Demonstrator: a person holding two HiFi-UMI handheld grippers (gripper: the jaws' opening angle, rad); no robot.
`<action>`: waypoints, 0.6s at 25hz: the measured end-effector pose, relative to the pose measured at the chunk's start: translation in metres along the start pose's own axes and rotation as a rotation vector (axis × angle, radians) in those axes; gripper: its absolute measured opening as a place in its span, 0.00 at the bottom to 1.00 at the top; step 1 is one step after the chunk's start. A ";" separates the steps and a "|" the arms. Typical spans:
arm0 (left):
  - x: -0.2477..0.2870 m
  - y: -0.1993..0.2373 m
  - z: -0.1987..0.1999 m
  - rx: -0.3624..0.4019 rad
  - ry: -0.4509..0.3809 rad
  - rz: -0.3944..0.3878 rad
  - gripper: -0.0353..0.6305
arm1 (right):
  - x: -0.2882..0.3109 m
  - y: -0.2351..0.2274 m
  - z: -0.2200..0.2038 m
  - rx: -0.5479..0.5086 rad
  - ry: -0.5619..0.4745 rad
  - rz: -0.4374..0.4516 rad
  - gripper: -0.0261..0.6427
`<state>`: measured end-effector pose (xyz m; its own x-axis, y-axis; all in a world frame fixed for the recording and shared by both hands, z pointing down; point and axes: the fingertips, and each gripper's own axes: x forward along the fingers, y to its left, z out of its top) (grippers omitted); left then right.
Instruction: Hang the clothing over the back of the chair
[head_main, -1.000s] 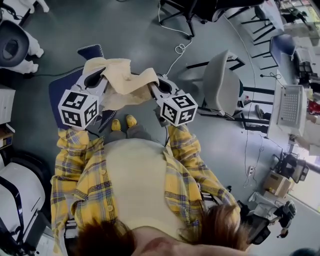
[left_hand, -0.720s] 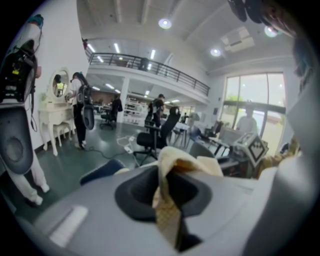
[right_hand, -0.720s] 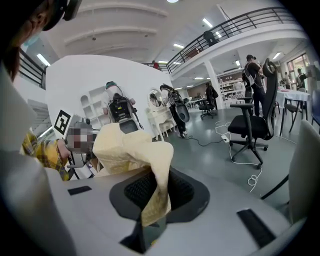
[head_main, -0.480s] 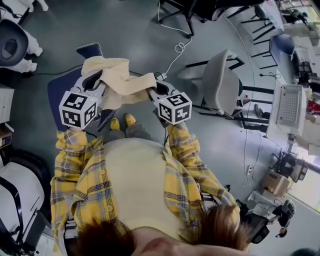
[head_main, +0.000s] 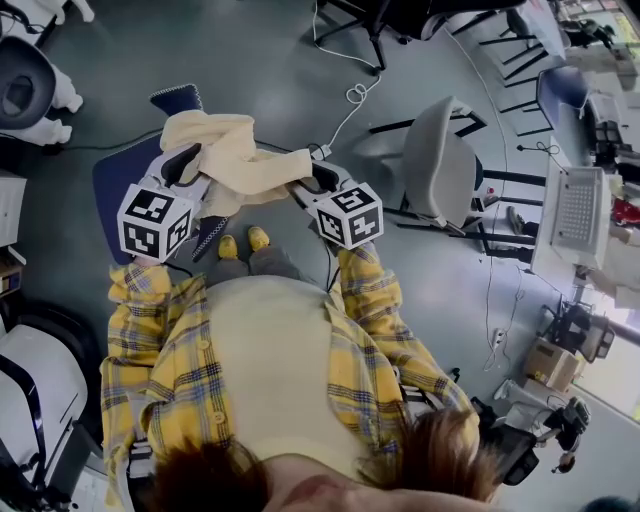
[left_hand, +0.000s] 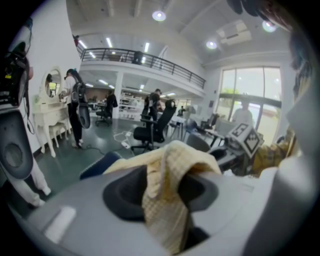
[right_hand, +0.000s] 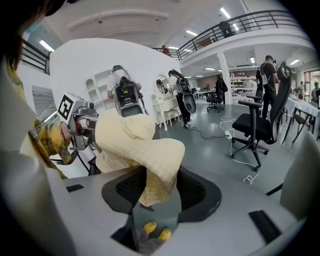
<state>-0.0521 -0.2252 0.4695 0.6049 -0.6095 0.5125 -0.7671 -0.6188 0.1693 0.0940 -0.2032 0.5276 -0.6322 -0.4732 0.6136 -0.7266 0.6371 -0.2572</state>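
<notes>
Pale-yellow waffle-knit clothing (head_main: 240, 160) lies, apparently, over the back of the blue fabric chair (head_main: 112, 180), its folds loose between the left tongs (head_main: 183, 160) and right tongs (head_main: 318, 178), whose jaws have just been opening wide; release is underway, so both should next withdraw without snagging.

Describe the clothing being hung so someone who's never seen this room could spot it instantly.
Find the dark blue chair directly ahead of the person's yellow plaid shirt. Draped across it lies a pale cream-yellow waffle-textured garment, soft and crumpled; the grey chair beside it is bare.
</notes>
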 end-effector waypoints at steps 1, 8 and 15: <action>0.000 -0.001 -0.001 0.004 0.003 -0.001 0.29 | -0.001 0.000 0.000 0.000 0.001 -0.002 0.28; 0.000 -0.009 -0.009 0.024 0.030 -0.016 0.34 | -0.016 -0.011 -0.009 -0.027 0.023 -0.041 0.32; -0.004 -0.018 -0.021 0.062 0.066 -0.031 0.37 | -0.023 0.003 -0.011 -0.077 0.050 0.000 0.32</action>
<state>-0.0454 -0.2011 0.4815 0.6112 -0.5566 0.5627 -0.7320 -0.6678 0.1346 0.1095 -0.1835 0.5214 -0.6163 -0.4439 0.6504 -0.7029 0.6825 -0.2002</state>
